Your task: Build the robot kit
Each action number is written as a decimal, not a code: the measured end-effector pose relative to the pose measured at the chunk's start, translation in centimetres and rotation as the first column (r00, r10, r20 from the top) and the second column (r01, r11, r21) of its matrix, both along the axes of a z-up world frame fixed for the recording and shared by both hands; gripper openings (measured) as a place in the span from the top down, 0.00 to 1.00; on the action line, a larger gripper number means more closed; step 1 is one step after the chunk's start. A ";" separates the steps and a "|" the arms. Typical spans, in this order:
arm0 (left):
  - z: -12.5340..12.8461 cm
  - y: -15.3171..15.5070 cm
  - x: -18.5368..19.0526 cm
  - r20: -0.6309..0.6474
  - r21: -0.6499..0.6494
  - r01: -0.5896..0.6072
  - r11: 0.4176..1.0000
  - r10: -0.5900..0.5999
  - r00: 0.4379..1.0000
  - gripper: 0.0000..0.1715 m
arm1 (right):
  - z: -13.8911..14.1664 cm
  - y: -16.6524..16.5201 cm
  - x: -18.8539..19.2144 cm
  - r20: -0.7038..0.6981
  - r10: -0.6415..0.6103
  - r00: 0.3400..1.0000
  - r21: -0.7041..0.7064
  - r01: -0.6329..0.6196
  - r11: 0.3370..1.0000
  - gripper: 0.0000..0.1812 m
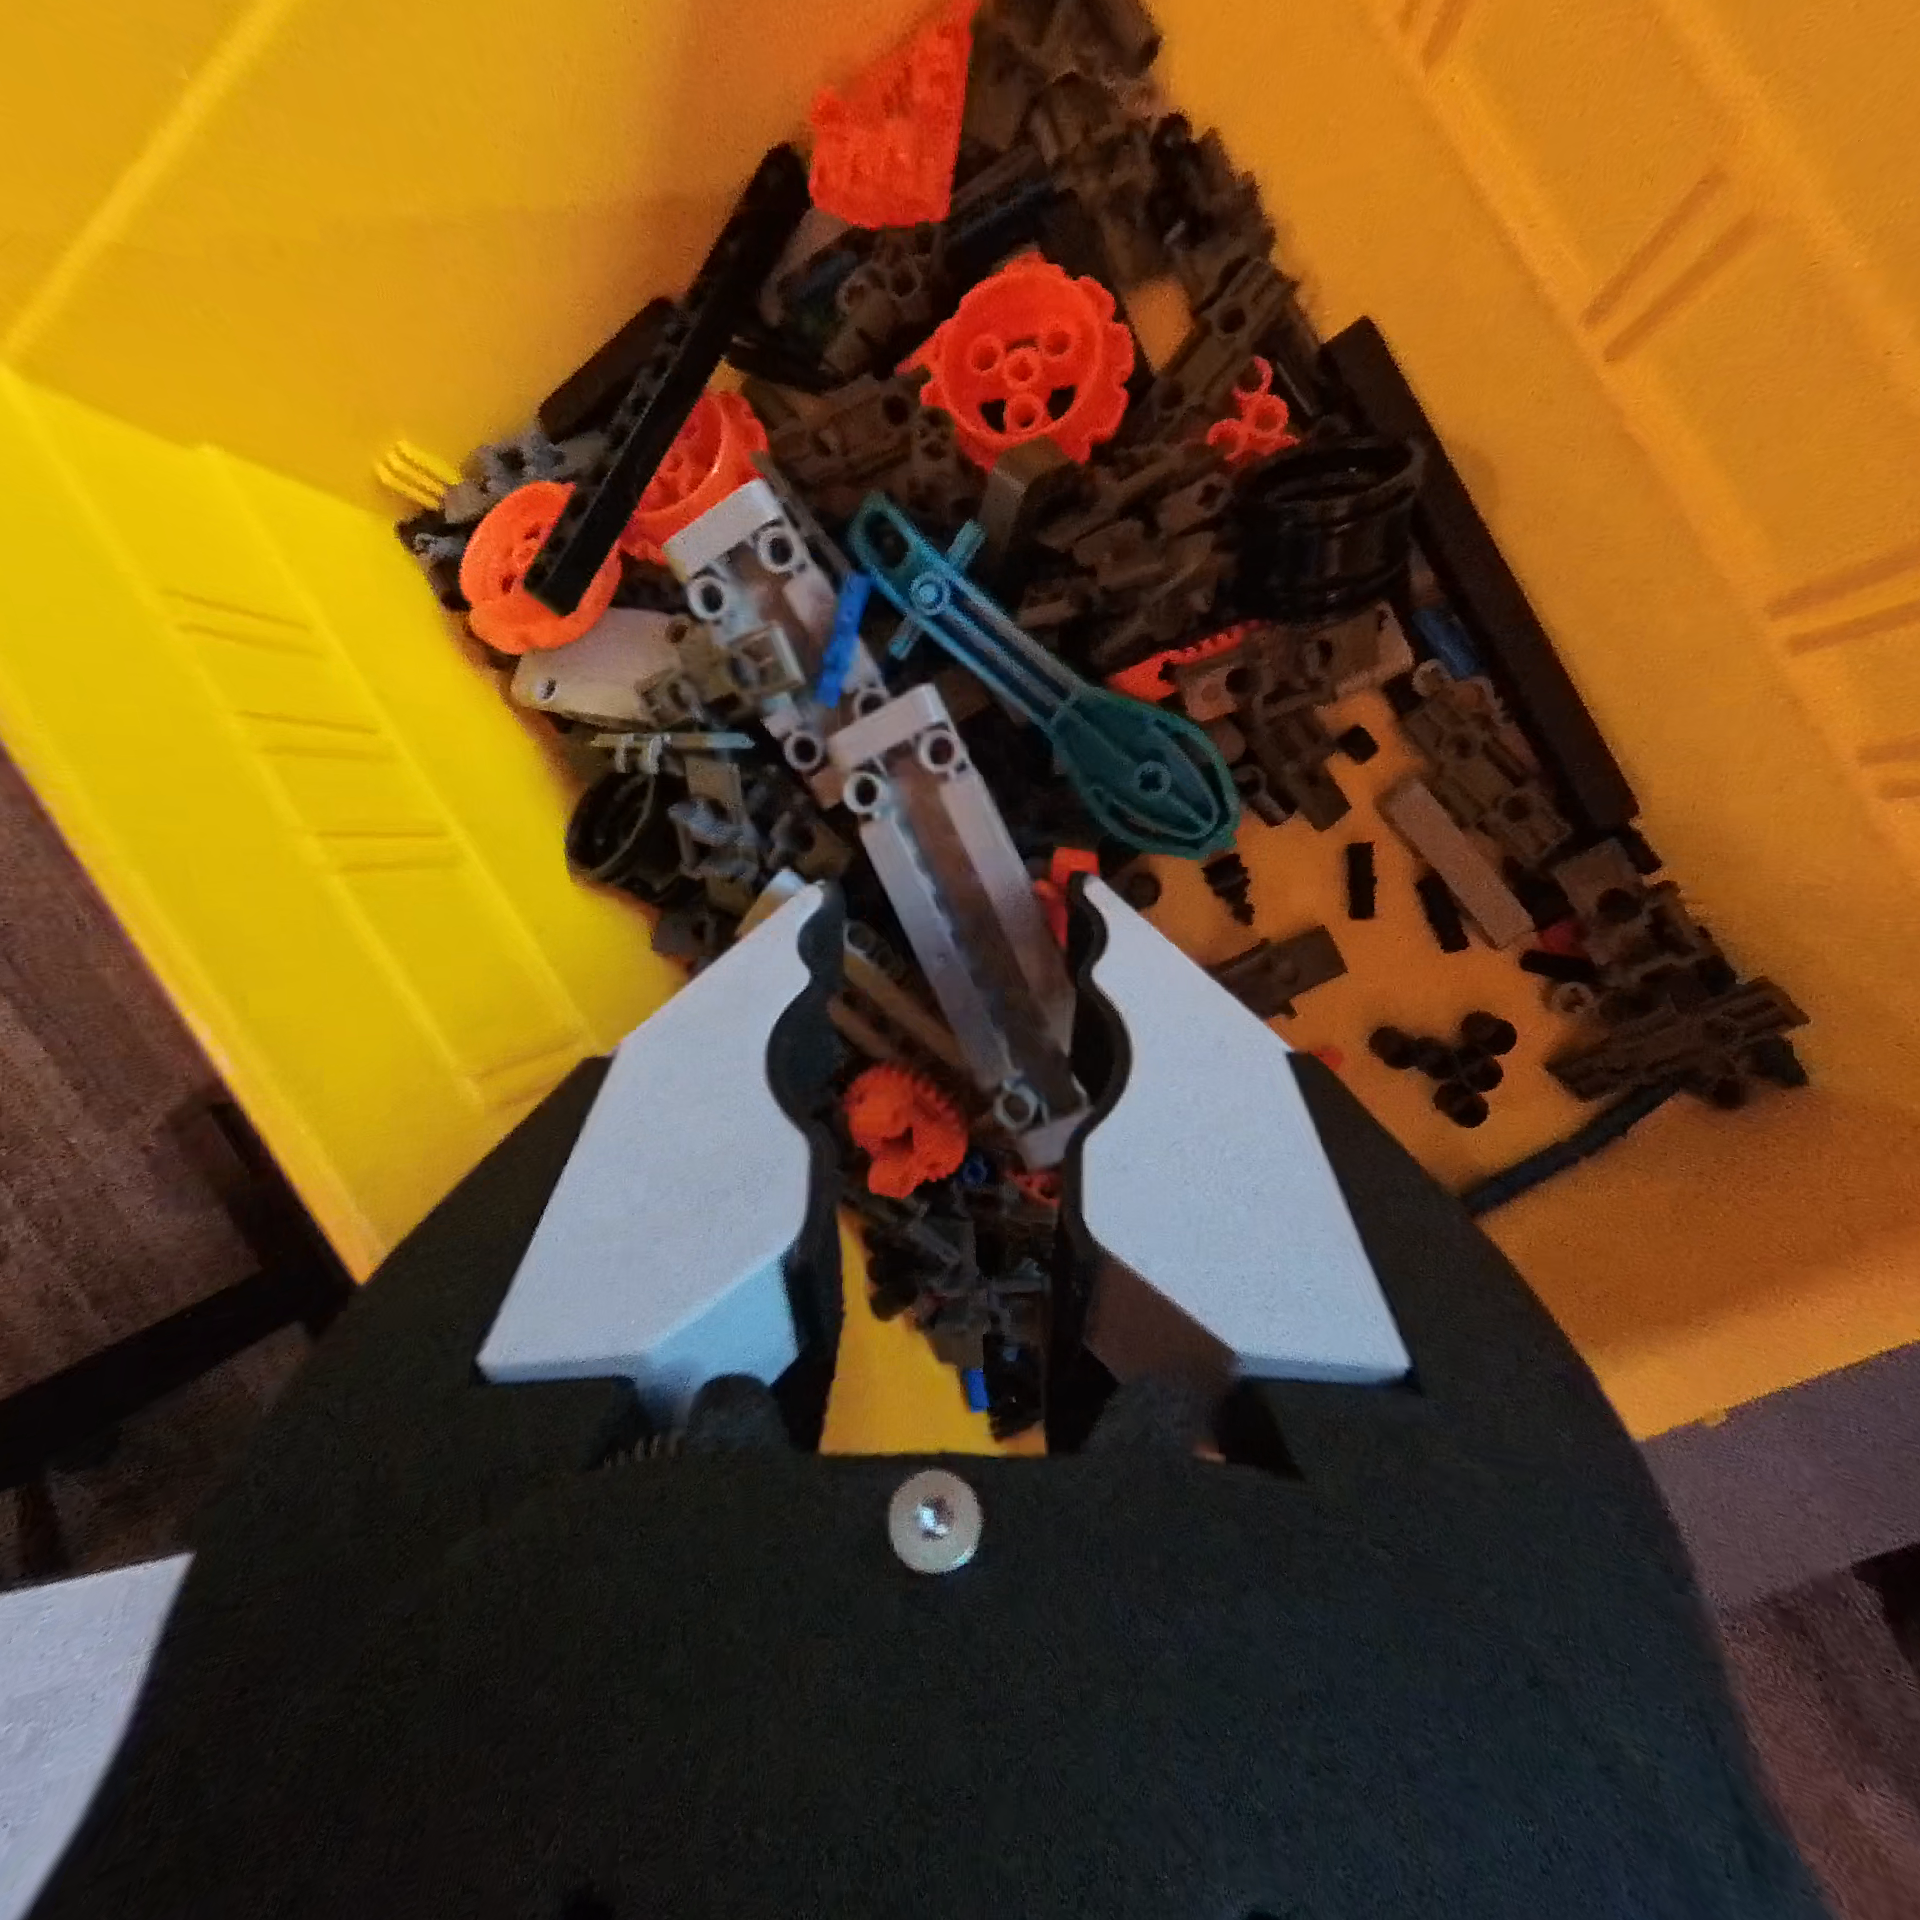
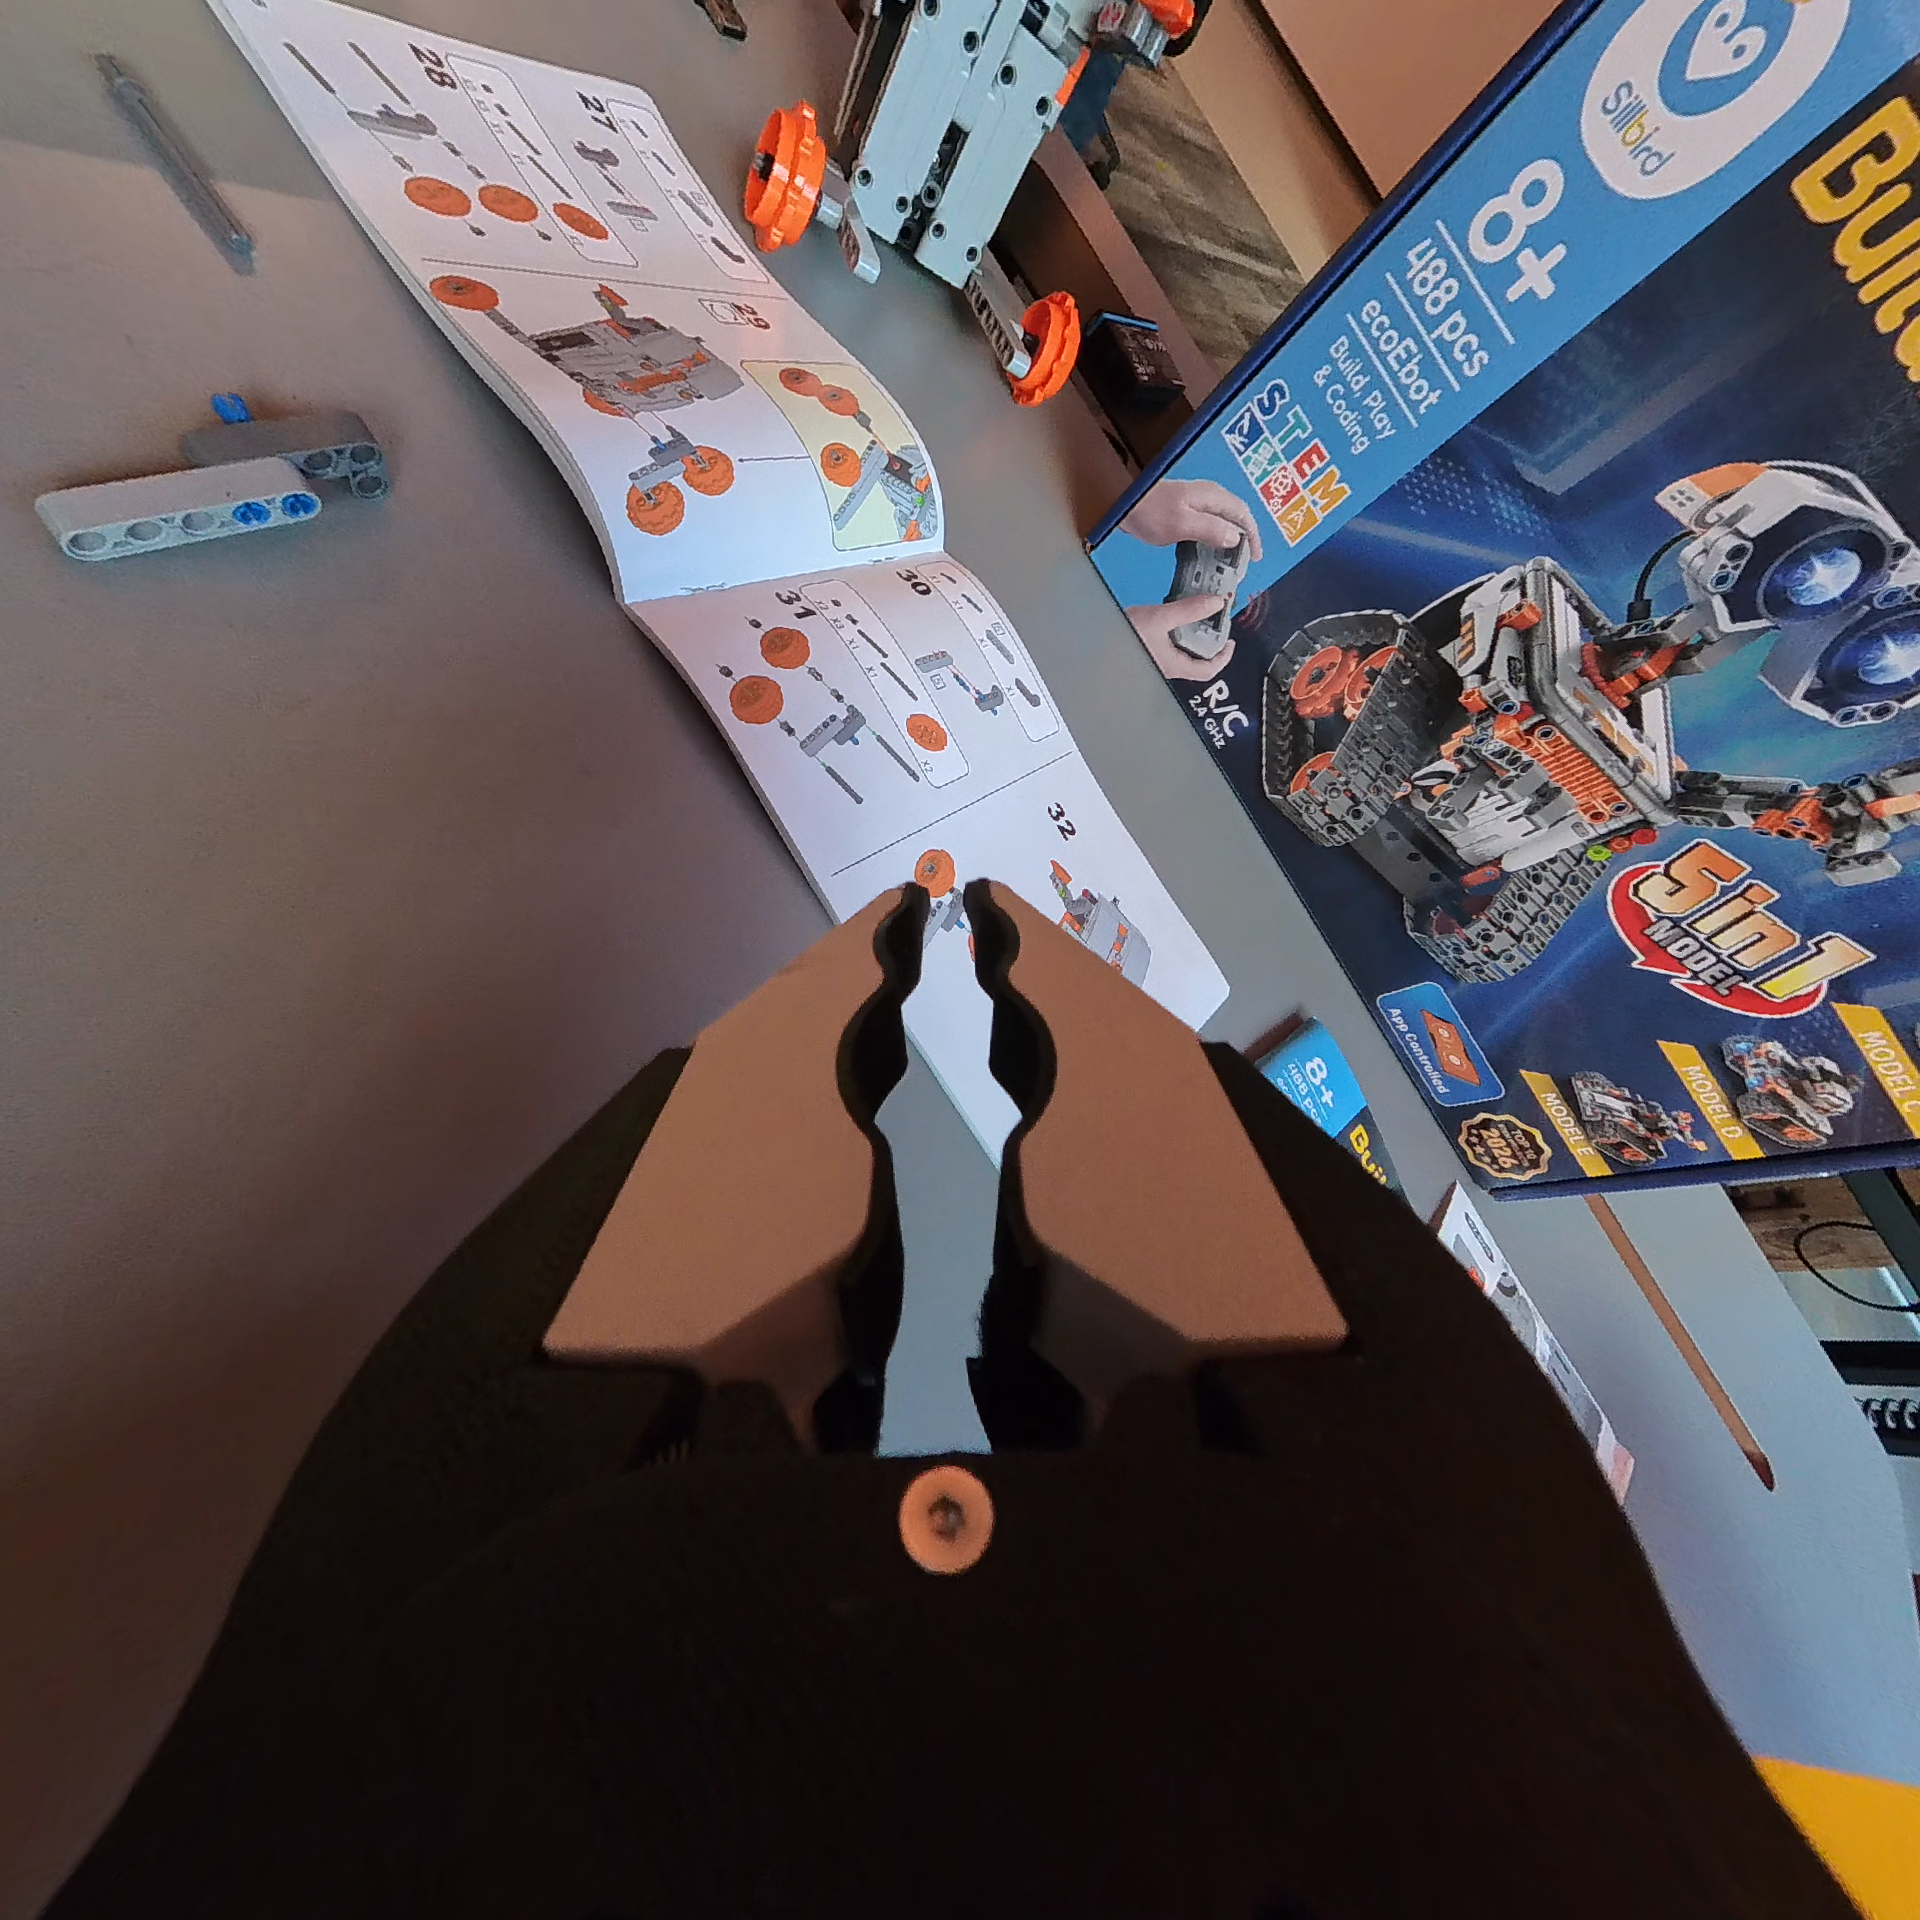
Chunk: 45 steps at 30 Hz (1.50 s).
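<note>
Left hand-held gripper (image 1: pixel 951 914) is hanging wide apart over a long grey plastic beam (image 1: pixel 940 894) in the yellow plastic bin (image 1: pixel 312 436) | right hand-held gripper (image 2: pixel 943 896) is sitting almost together, holding nothing, over the open paper booklet (image 2: pixel 727 499) on the grey worktop (image 2: pixel 312 831)

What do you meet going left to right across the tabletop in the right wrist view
Short grey beams joined with blue pins → open instruction booklet → part-built grey model with orange wheels → blue printed box. The right gripper, jaws slightly apart, hovers over the booklet's near page.

A grey table (image 2: pixel 364 935) carries an open booklet (image 2: pixel 790 499) (instructions), box (image 2: pixel 1558 675), and grey beams (image 2: pixel 208 488).
</note>
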<state>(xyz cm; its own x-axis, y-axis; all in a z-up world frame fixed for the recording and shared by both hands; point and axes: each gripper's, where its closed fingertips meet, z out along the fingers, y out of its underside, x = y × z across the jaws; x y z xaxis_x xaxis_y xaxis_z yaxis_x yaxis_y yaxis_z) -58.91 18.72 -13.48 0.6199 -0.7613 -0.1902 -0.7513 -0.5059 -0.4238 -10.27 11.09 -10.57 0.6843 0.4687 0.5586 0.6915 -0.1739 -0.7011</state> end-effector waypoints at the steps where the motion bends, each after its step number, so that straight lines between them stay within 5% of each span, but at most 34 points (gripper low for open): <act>1: 0.2 0.1 -0.3 0.005 -0.006 -0.022 1.000 0.022 1.000 0.72 | 0.0 0.0 0.0 0.002 -0.002 1.000 -0.001 0.002 1.000 0.96; 8: 1.8 -0.3 0.6 0.150 -0.055 -0.071 0.996 0.078 0.986 0.58 | 0.1 0.0 0.2 0.002 -0.010 1.000 0.000 0.010 1.000 0.96; 15: 0.1 1.6 2.9 0.072 -0.020 -0.109 0.994 0.110 0.991 0.20 | -0.2 0.1 0.3 0.009 -0.012 1.000 -0.011 0.012 1.000 0.96; 18: -1.4 1.8 3.4 -0.001 0.007 -0.117 0.993 0.117 0.993 0.15 | -0.3 0.1 0.4 0.008 -0.014 1.000 -0.014 0.015 1.000 0.96; 28: -1.1 2.9 -0.5 -0.084 0.067 -0.233 0.970 0.238 0.968 0.28 | -0.4 0.1 0.4 0.009 -0.015 1.000 -0.018 0.016 1.000 0.96; 31: -1.0 0.1 2.8 0.084 -0.089 -0.188 0.978 0.196 0.977 0.19 | -0.5 0.1 0.5 0.009 -0.020 1.000 -0.021 0.020 1.000 0.96; 40: -0.9 0.3 2.2 -0.059 0.057 -0.174 0.983 0.177 0.982 0.11 | -0.7 0.2 0.8 0.014 -0.029 0.999 -0.028 0.029 0.999 0.96; 45: -0.3 1.5 -2.0 -0.138 0.131 -0.264 0.956 0.281 0.950 0.26 | -0.8 0.2 0.8 0.008 -0.030 1.000 -0.032 0.030 0.999 0.96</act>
<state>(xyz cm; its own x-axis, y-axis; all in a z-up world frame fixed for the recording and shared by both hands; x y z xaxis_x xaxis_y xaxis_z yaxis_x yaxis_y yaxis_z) -60.93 20.26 -13.79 0.7573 -0.5365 -0.3725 -0.6518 -0.6573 -0.3784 -9.47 11.31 -11.33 0.6941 0.4655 0.5491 0.6910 -0.2168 -0.6895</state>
